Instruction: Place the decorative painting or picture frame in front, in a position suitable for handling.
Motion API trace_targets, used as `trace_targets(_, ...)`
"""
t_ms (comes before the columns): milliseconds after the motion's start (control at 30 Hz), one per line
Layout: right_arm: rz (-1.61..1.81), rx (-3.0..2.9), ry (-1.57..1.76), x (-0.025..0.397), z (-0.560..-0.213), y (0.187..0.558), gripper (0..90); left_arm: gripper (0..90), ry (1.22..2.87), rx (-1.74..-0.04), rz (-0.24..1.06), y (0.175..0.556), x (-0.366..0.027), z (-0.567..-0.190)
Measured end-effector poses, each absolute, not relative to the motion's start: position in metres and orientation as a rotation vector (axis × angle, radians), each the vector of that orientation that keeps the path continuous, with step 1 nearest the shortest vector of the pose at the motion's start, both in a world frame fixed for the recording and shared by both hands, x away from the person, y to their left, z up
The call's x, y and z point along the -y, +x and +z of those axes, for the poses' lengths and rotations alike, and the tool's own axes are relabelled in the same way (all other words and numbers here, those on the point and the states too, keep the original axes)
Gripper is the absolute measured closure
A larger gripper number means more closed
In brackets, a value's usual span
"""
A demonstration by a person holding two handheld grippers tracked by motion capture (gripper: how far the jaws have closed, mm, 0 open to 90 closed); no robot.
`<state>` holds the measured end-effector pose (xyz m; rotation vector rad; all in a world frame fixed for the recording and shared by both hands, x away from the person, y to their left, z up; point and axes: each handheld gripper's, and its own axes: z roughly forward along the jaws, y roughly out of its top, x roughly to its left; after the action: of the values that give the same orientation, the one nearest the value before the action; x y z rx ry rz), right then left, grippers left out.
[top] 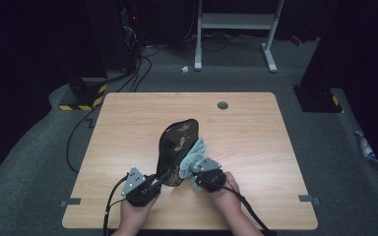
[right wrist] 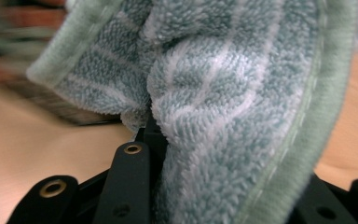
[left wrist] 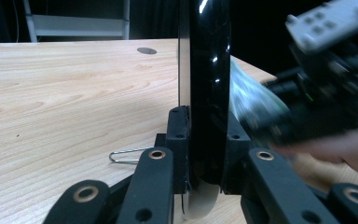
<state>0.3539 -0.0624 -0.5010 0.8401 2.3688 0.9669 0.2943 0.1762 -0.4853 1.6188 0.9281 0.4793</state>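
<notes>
The left gripper [top: 145, 186] is clamping the near rim of a black lacquered tray [top: 178, 147], its 2 jaws pressed against either face of the edge, as the left gripper view shows with the tray [left wrist: 204, 93] rising straight up between them. The tray is standing on edge near the front middle of the table [top: 128, 128], its long axis running away from the person and tilting slightly right, patterned face turned toward the left. The right gripper [top: 207, 176] is closed on a teal-and-white towel [top: 193, 153], the cloth bunched thick between its jaws in the right gripper view [right wrist: 223, 107] (the jaw tips themselves are buried in the pile). The towel is lying just right of the tray, touching or nearly touching its right face about halfway along. That is the relation the next move probably hinges on: the tray's face is sitting directly left of the towel-bearing gripper, so a wipe would likely be running along the tray's length while the left gripper is keeping it upright. A thin wire clip [left wrist: 128, 156] is lying on the table just left of the tray's base.
</notes>
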Motion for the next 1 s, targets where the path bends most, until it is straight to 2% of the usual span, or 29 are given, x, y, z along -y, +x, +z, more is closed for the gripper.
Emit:
trace_targets(33, 0.974, -2.403, 0.780, 0.051, -0.504, 0.337, 65.8, 78.1, 1.618, -0.929, 0.479, 0.294, -0.176, -0.485)
trace_targets(167, 1.003, -2.429, 0.736, 0.044, -0.510, 0.321, 65.5, 78.1, 1.618, -0.928, 0.480, 0.294, -0.176, -0.485)
trace_targets(433, 1.007, -2.405, 0.765, 0.056, -0.513, 0.328, 64.6, 77.1, 1.649, -0.924, 0.493, 0.295, -0.176, -0.484)
trace_targets(533, 0.996, -2.411, 0.747, 0.057, -0.516, 0.330, 64.4, 65.3, 1.671, -0.937, 0.488, 0.296, -0.177, -0.482)
trace_targets(667, 1.014, -2.420, 0.752, 0.059, -0.517, 0.331, 63.9, 61.8, 1.681, -0.937, 0.508, 0.295, -0.181, -0.473)
trace_targets(1000, 1.021, -2.423, 0.759, 0.059, -0.517, 0.332, 63.4, 60.4, 1.679, -0.887, 0.556, 0.303, -0.182, -0.430)
